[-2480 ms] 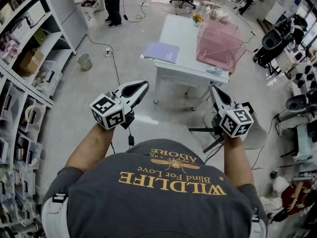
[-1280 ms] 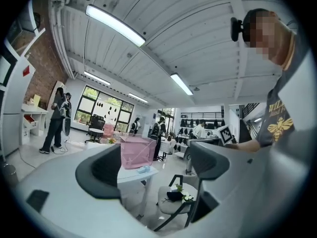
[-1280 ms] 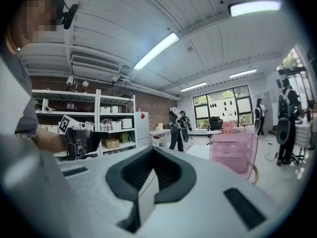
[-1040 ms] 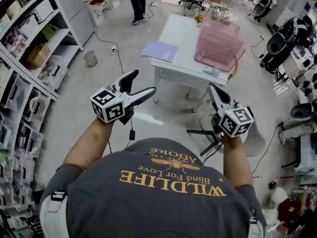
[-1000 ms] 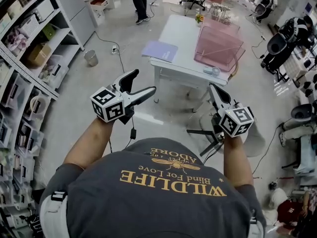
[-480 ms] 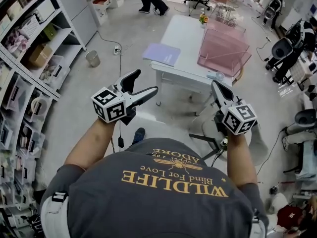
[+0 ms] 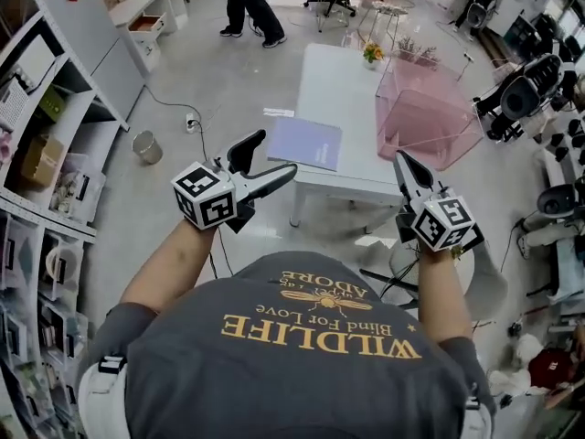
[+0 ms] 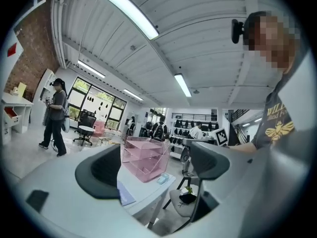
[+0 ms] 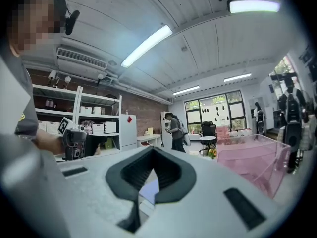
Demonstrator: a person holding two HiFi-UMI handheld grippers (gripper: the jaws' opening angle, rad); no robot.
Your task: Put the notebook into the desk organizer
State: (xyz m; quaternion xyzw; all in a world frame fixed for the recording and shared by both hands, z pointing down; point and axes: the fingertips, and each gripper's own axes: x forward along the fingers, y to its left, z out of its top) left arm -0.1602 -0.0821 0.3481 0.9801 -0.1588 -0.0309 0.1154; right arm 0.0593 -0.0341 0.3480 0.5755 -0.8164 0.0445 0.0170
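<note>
Left gripper (image 7: 272, 154): jaws apart, nothing between them. Right gripper (image 7: 405, 165): jaws together, empty. Notebook (image 7: 304, 143) lies flat on table (image 7: 340, 76), at 1 o'clock from left gripper. Organizer (image 7: 425, 112) stands at notebook's 2 o'clock, apart from it

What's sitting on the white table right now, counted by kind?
Notebook: 1
Pink desk organizer: 1
Small flower pot: 1
Small pale-blue item: 1
Total: 4
</note>
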